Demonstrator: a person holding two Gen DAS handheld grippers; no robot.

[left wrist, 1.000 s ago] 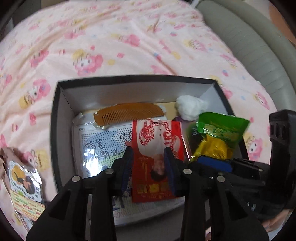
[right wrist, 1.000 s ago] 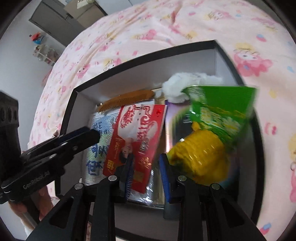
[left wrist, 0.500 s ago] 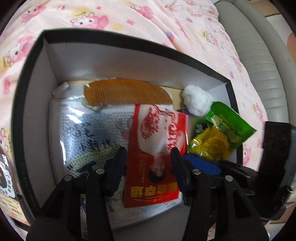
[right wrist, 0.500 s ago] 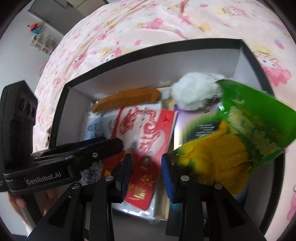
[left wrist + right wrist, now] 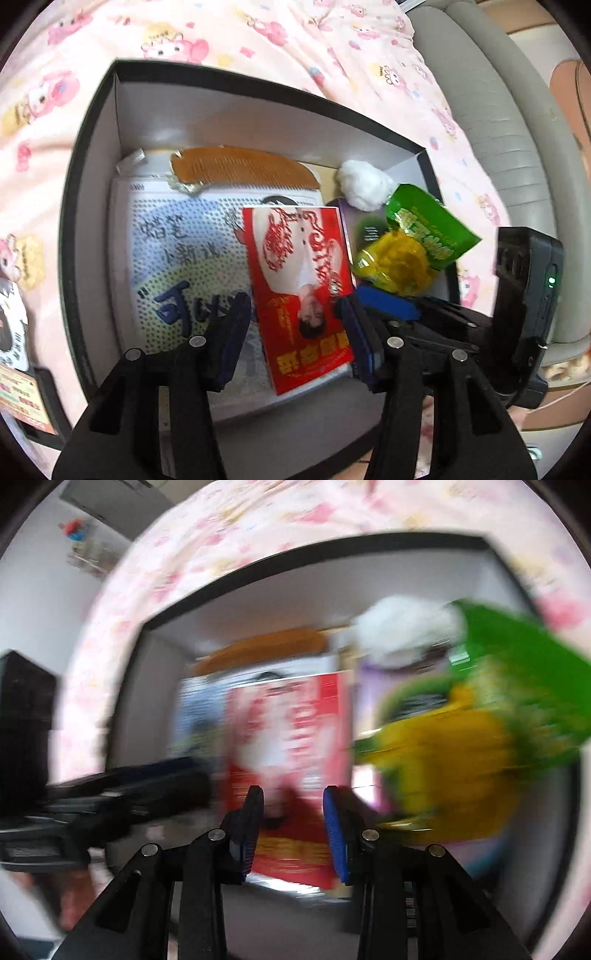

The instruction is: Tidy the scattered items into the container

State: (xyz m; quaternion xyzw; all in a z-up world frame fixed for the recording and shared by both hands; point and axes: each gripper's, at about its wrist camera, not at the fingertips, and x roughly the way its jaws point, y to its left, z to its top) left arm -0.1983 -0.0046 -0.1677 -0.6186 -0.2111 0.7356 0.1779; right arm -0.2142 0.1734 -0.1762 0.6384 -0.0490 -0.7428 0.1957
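While both pairs of jaws stand apart and empty, the left gripper [image 5: 291, 332] hangs over the red packet [image 5: 299, 280] and the right gripper [image 5: 293, 825] is over the same packet's near end. Contents of the black box [image 5: 92, 155]: red packet atop a large printed sheet [image 5: 177, 251]; wooden comb [image 5: 240, 170] at the far wall; cotton ball [image 5: 364, 182]; green-and-yellow snack bag [image 5: 410, 240] at the right wall. Box rests on pink bedding [image 5: 258, 33]. Right wrist view is blurred.
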